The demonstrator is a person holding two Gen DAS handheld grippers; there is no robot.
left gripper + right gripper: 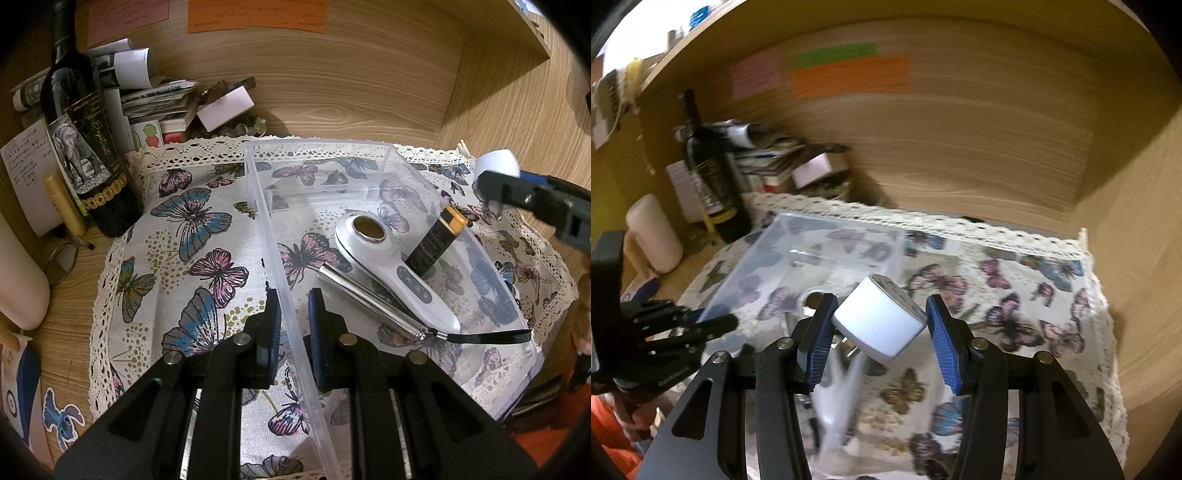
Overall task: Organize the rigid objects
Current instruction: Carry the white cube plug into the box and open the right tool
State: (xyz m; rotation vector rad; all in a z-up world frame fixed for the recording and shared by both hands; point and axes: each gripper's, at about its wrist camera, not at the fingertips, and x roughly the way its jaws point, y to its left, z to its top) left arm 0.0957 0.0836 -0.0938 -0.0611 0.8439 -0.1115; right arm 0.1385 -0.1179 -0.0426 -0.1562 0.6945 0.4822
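Left tongs (293,314) are clamped on the near wall of the clear plastic bin (369,146), one blue pad inside and one outside, pinched nearly together on that thin wall. The bin sits on a butterfly-print cloth (192,229) with lace edging, spread over the wooden surface (70,328).

Inside the bin: a white handheld device (388,266) with a round metal head, lying flat; a silver pen-shaped flashlight (369,304) with a black wrist strap, lying alongside and touching it; and a black cylinder with an orange top (436,242), propped at a tilt against the white device.

Right tongs (881,334) are closed on a white plug adapter (879,319) — it's tilted between the blue pads, metal prongs pointing down toward the camera, held in the air above the cloth just beside the bin's right side. The right wrist view is pretty blurry, so I can't make out much detail on the adapter's face.

Off to the left of the cloth there's a dark wine bottle (88,147) with an elephant label, standing upright, with a messy pile of papers (155,96) behind it — and a few sticky notes (256,16) on the back wall.
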